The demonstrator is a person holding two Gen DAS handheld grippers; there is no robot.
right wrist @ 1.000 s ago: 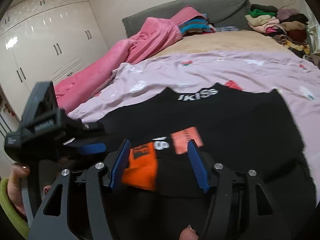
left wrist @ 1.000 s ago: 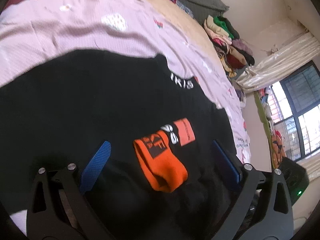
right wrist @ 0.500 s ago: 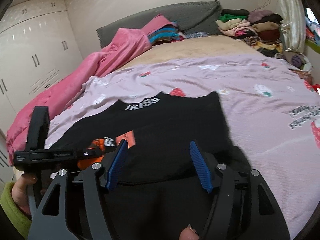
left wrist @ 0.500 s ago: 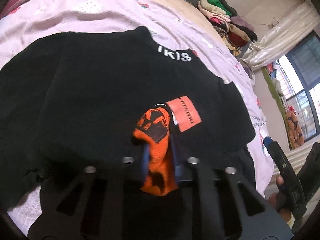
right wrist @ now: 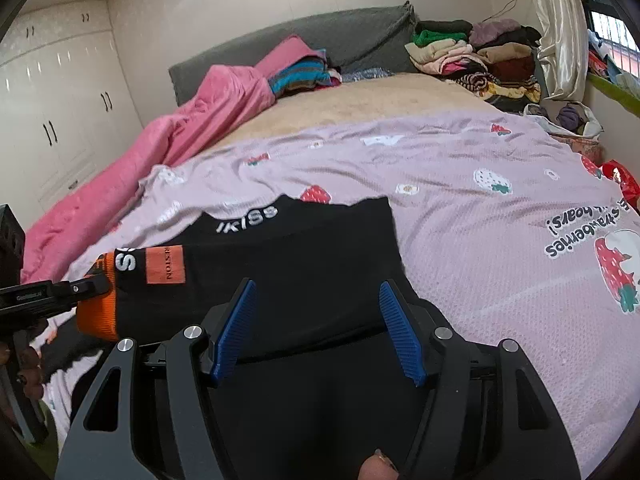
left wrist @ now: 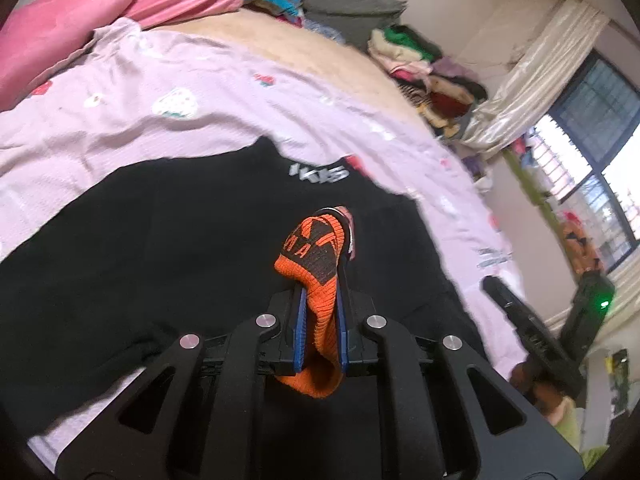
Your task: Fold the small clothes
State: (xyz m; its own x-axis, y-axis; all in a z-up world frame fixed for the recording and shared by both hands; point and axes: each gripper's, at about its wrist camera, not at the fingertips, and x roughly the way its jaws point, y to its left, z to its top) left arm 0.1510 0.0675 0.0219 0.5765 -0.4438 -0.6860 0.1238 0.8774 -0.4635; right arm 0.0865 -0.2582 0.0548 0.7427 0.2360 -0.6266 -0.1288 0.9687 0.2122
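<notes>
A black garment with white "IKISS" lettering lies flat on the lilac strawberry sheet. My left gripper is shut on an orange-and-black sock and holds it lifted above the garment. In the right wrist view the sock hangs at the left with the left gripper clamped on its orange toe. My right gripper is open and empty over the black garment, its blue pads apart.
A pink blanket lies along the bed's left side. A pile of clothes sits at the far right by the grey headboard. White wardrobes stand on the left, a curtain and window on the right.
My left gripper closed on the orange sock and lifted it off the black garment. My right gripper drew back to the right and stayed open.
</notes>
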